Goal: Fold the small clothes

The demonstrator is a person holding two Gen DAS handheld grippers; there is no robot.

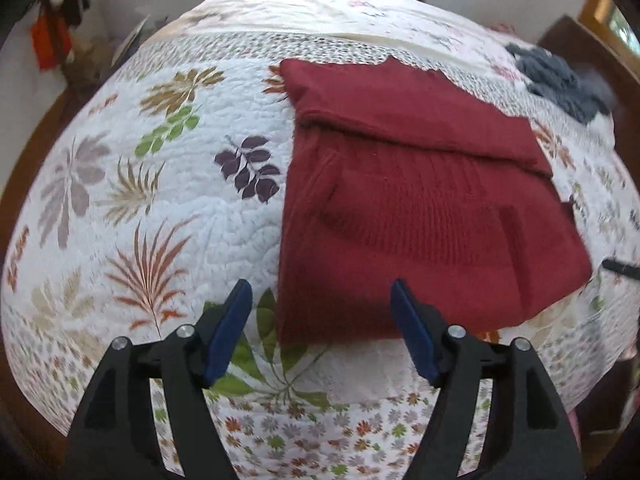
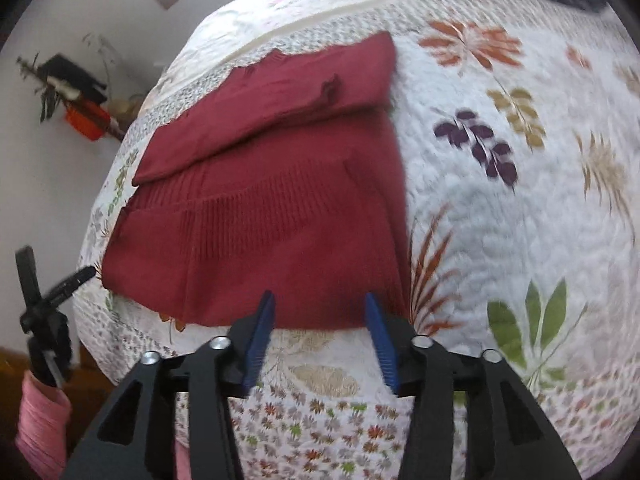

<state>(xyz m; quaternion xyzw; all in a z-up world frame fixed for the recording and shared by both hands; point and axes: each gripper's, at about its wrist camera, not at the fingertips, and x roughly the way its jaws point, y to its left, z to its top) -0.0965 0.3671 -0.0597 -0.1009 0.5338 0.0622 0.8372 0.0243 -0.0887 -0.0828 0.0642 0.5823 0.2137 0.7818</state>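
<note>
Maroon knit sweater (image 1: 420, 208) is what we're looking at, lying partly folded on the leaf-print quilt (image 1: 160, 200) with its far part doubled over the ribbed body. From the left wrist view we're holding the left gripper (image 1: 322, 292) above the quilt with its blue pads (image 1: 230, 332) spread wide and gripping nothing; one fingertip is over bare quilt, the other over the sweater's near left corner. A dark grey garment (image 1: 560, 80) is sitting bunched up further back on the bed. Over in the right wrist view we're hovering the right gripper (image 2: 320, 304) at the sweater's (image 2: 280, 208) near hem, close to its right corner, fingers also apart and empty. The left gripper (image 2: 48, 292) is poking in at the left edge there, above a pink sleeve (image 2: 40, 424).
</note>
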